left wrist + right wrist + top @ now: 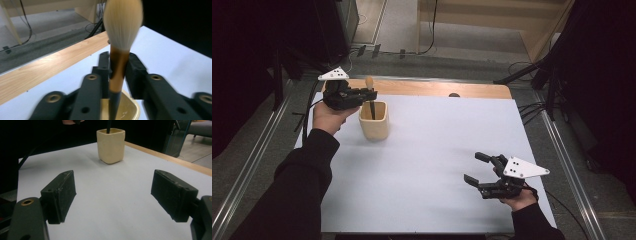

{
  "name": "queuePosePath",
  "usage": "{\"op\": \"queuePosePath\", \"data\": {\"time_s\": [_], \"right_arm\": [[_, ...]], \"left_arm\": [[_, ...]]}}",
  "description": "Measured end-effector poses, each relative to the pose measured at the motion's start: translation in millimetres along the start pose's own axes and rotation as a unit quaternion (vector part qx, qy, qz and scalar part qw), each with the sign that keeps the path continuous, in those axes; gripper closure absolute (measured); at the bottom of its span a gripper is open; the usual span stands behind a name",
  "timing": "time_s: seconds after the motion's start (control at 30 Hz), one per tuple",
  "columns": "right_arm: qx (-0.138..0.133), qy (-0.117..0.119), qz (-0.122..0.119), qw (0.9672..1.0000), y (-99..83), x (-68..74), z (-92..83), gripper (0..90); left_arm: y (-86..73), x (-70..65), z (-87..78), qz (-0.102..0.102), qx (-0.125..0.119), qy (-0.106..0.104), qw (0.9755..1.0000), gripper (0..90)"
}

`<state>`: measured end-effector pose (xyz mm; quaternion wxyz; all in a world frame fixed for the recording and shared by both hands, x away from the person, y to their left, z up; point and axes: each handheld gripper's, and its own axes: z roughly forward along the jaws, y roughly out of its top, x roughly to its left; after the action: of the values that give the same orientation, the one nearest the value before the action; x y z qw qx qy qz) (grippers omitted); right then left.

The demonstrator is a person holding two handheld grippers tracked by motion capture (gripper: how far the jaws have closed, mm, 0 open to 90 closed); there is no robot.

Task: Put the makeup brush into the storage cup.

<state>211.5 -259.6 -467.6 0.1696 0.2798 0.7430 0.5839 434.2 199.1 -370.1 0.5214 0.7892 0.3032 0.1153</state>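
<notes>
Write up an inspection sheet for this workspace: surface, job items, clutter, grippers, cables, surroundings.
Surface: white sheet over a wooden table.
Job's things: brush standing bristles up in a cream cup.
Clutter: nothing seen.
Grippers: left gripper has its jaws either side of the brush ferrule, a slight gap showing; right gripper open over bare sheet, holding nothing.
Cables: black cables on the floor beyond the table and at the right.
Surroundings: grey floor, metal rails along both sides, dark beyond.
</notes>
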Motion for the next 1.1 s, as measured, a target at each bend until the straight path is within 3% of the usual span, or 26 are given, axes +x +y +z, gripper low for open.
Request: {"op": "queuePosePath", "data": {"time_s": [0.03,0.1,0.2,0.47,0.7,1.1], "right_arm": [[0.0,0.0,-0.001,1.0,0.0,-0.1,0.0,20.6],[0.0,-0.001,0.0,1.0,0.0,-0.4,-0.2,20.6],[-0.001,-0.002,0.0,1.0,0.1,-0.6,-0.2,20.6],[0.0,-0.001,0.001,1.0,-0.1,-0.7,-0.2,20.6],[0.001,0.0,0.001,1.0,-0.4,-0.7,0.6,20.6],[-0.002,-0.002,0.002,1.0,-0.2,-1.1,0.5,20.6]], "left_arm": [[-0.2,0.6,-1.0,0.002,-0.008,-0.003,1.0,47.6],[0.2,2.4,-3.1,-0.007,-0.005,-0.007,0.9999,35.5],[0.2,3.9,-6.2,-0.012,0.0,-0.012,0.9999,27.1],[-0.6,6.4,-21.4,-0.018,0.009,-0.02,0.9996,22.2],[-5.8,1.6,-27.2,-0.003,0.023,-0.027,0.9994,18.5],[-26.5,-13.4,-47.9,0.009,-0.001,-0.026,0.9996,16.5]]}}
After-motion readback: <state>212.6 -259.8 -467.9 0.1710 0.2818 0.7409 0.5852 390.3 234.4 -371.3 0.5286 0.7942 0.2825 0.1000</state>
